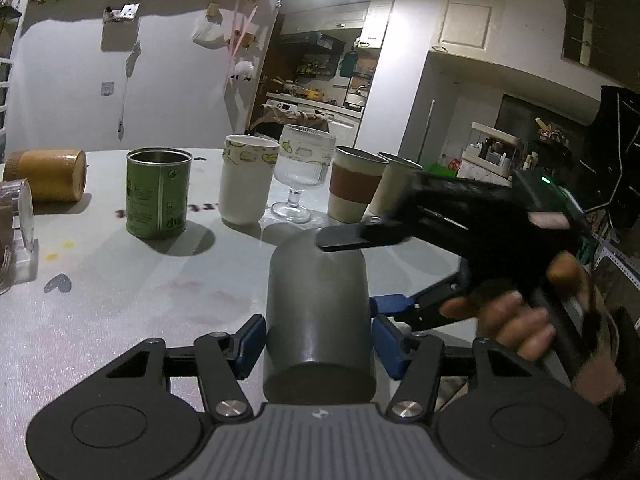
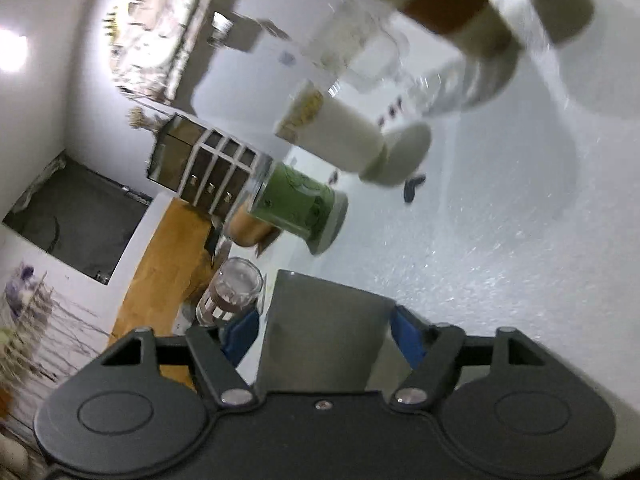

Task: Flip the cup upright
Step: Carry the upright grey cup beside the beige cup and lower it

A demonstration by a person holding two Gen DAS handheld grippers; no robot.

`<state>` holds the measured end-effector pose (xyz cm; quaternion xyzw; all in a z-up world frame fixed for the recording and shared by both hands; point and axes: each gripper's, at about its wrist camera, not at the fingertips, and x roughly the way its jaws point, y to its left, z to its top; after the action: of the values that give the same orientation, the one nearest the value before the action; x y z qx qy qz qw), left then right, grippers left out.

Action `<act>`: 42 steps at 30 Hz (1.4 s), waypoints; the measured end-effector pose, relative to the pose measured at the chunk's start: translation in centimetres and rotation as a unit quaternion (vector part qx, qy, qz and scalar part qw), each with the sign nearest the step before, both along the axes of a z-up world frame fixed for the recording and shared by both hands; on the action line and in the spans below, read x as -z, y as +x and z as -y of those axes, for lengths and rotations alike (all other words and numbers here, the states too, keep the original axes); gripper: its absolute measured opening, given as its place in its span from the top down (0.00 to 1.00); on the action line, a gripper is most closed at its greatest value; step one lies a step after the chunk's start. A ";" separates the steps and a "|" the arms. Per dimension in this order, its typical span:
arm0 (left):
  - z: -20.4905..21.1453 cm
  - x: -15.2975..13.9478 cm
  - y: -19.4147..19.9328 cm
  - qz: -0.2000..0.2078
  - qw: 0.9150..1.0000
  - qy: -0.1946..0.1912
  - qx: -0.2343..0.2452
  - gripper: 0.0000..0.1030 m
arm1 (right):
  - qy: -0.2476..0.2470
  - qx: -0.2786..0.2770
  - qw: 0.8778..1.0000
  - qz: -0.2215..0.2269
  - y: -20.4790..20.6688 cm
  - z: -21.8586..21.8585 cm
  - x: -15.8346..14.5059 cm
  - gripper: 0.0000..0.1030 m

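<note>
A plain grey cup [image 1: 318,312] lies on its side, tilted, between the blue pads of my left gripper [image 1: 318,344], which is shut on it near the closed base. My right gripper [image 1: 348,272] reaches in from the right and grips the cup's far part; one finger [image 1: 344,238] lies across its top. In the right wrist view, which is rolled sideways and blurred, the same cup [image 2: 324,328] sits between the blue pads of the right gripper [image 2: 326,332], shut on it.
On the white table [image 1: 120,280] stand a green tin [image 1: 158,194], a white patterned cup [image 1: 246,180], a stemmed glass [image 1: 302,172] and two paper cups [image 1: 354,184]. A wooden cylinder [image 1: 50,174] lies at the far left beside a glass jar [image 1: 16,224].
</note>
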<state>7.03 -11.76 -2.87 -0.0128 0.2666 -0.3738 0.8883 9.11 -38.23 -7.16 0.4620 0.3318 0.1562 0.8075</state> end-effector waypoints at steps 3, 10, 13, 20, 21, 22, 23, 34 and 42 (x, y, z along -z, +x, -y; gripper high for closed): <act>0.2 0.1 -0.4 0.012 1.000 0.004 0.004 0.43 | 0.000 -0.003 1.000 -0.031 1.2 -0.3 0.0 0.23; 0.1 0.3 -1.0 0.025 1.000 -0.002 0.014 0.41 | -0.060 -0.031 0.997 -0.026 1.5 -1.1 -1.0 0.24; 0.1 0.4 -1.1 0.017 1.000 -0.019 0.014 0.20 | -0.085 -0.034 0.996 0.013 0.4 -0.9 -1.8 0.24; 0.3 0.4 -1.3 0.026 0.999 -0.023 0.004 0.16 | -0.270 0.040 0.955 0.120 -2.8 1.4 -4.8 0.25; 0.3 0.5 -1.3 0.027 0.999 -0.023 0.001 0.15 | -0.298 0.054 0.944 0.128 -3.0 1.8 -5.0 0.25; 0.3 0.6 -1.3 0.029 0.999 -0.022 -0.001 0.15 | -0.333 0.074 0.930 0.136 -3.3 2.3 -5.3 0.25; 0.5 0.7 -1.2 0.031 0.999 -0.018 -0.003 0.15 | -0.365 0.092 0.915 0.143 -3.4 2.8 -5.5 0.25; 1.5 1.4 -1.2 0.045 0.999 -0.001 -0.006 0.14 | -0.522 0.221 0.808 0.161 -1.2 8.8 -5.7 0.26; 1.5 1.5 -1.1 0.043 0.999 0.000 -0.010 0.14 | -0.530 0.264 0.796 0.128 1.2 11.6 -5.2 0.26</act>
<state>5.98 -13.23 -4.41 0.0009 0.2279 -0.3647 0.9028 10.31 -49.81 -1.93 0.0074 0.1212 -0.2053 0.9711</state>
